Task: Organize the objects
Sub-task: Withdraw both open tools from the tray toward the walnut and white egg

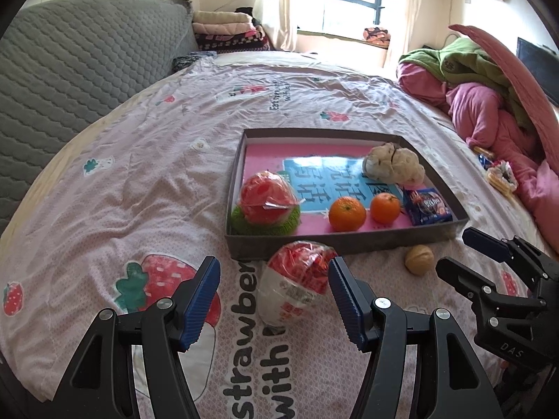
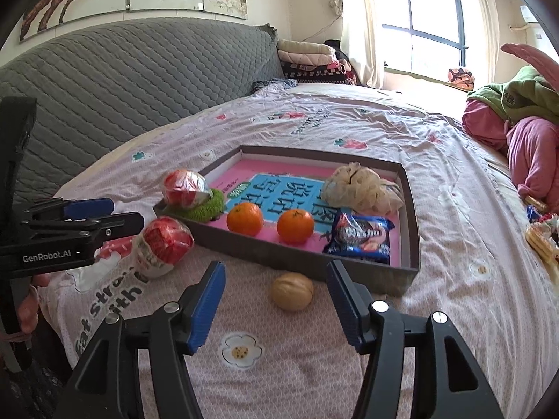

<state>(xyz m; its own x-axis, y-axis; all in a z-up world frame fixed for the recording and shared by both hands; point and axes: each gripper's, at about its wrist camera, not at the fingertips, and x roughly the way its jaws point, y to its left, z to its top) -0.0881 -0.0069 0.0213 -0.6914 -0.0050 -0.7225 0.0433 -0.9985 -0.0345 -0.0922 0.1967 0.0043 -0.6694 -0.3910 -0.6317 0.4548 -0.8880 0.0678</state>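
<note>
A grey shallow box (image 1: 335, 242) (image 2: 307, 267) lies on the bed. It holds a wrapped red ball on a green ring (image 1: 267, 197) (image 2: 185, 188), two oranges (image 1: 347, 213) (image 2: 244, 219), a blue snack packet (image 1: 428, 207) (image 2: 360, 237) and a crumpled cream bundle (image 1: 393, 164) (image 2: 360, 185). In front of the box lie a red-and-white wrapped packet (image 1: 297, 284) (image 2: 162, 244) and a walnut (image 1: 419, 260) (image 2: 292, 291). My left gripper (image 1: 274, 296) (image 2: 104, 214) stands open, with the packet between its fingers but untouched. My right gripper (image 2: 276, 300) (image 1: 454, 255) is open just short of the walnut.
The bed wears a pink strawberry-print sheet (image 1: 139, 181) (image 2: 454, 244). A grey quilted headboard (image 1: 80, 59) (image 2: 139, 70) stands at the left. Pink and green bedding (image 1: 489, 104) (image 2: 524, 122) is heaped at the right, with snack wrappers (image 1: 499, 174) (image 2: 541, 237) beside it.
</note>
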